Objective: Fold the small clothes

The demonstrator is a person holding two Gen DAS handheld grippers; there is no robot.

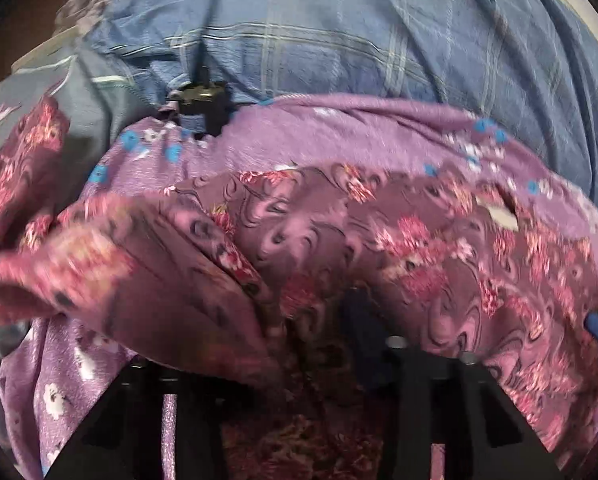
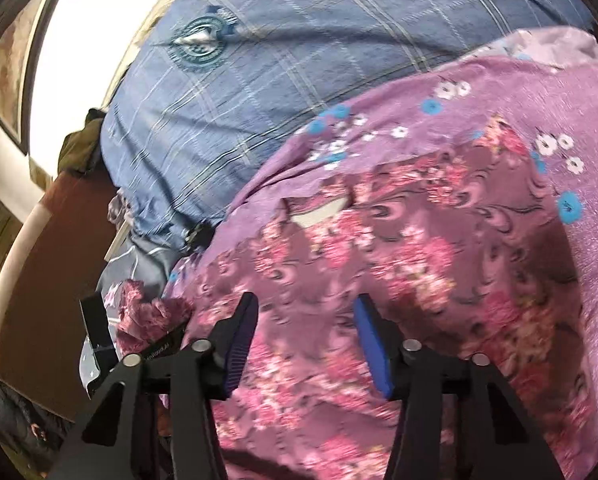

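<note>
A small mauve garment (image 1: 399, 240) with pink flowers and dark swirls lies spread on a lilac floral sheet (image 1: 339, 132). It also shows in the right wrist view (image 2: 399, 240). My left gripper (image 1: 299, 344) is buried in a lifted fold of the garment; its fingertips are hidden by the cloth bunched around them. My right gripper (image 2: 305, 340) is open, its blue pads (image 2: 373, 344) spread just above the garment and holding nothing. The left gripper's body (image 2: 99, 340) shows at the garment's left edge in the right wrist view.
A blue plaid quilt (image 1: 339, 32) with a round emblem (image 2: 197, 46) lies behind the lilac sheet. A black cable and clip (image 1: 203, 100) rest at the quilt's edge. A brown wooden bed edge (image 2: 59, 240) and a bright window (image 2: 91, 60) are to the left.
</note>
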